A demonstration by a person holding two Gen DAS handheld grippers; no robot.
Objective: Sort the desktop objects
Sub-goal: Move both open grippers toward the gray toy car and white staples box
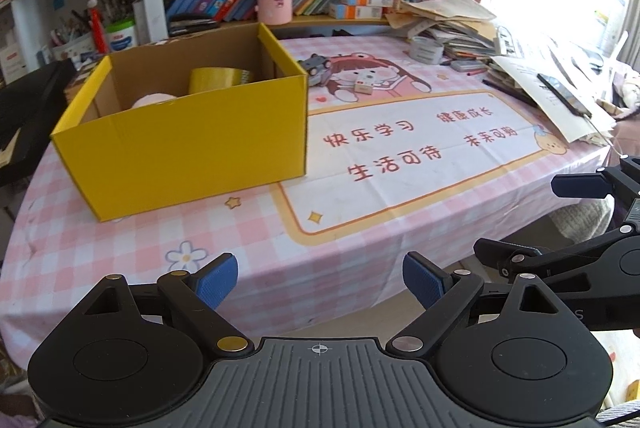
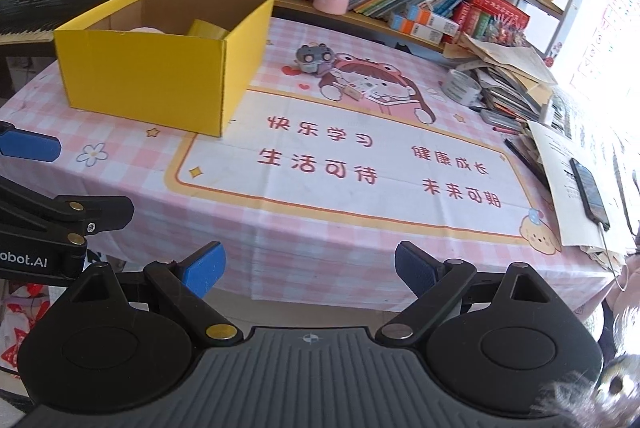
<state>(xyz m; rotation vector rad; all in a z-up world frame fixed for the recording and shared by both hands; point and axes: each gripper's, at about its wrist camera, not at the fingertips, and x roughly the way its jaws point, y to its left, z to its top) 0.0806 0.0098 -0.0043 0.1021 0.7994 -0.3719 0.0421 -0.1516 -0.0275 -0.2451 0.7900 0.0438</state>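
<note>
From the left wrist, the left gripper (image 1: 320,282) hangs released at the table's near edge; the yellow cardboard box (image 1: 188,140) at the left edge holds a yellow tape roll (image 1: 218,79). From the right wrist, the right gripper (image 2: 310,272) is likewise spread and empty, and a small grey toy car (image 2: 313,58) sits mid-table beside the box's far right corner.

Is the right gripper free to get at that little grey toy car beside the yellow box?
Probably yes: the right gripper is open, and only bare tablecloth lies before the grey toy car.

Yellow cardboard box (image 1: 188,132) on table (image 1: 400,188), left; yellow tape roll (image 1: 218,79) inside; grey toy car (image 2: 314,58) right, behind; paper pile (image 2: 508,76) far right.
</note>
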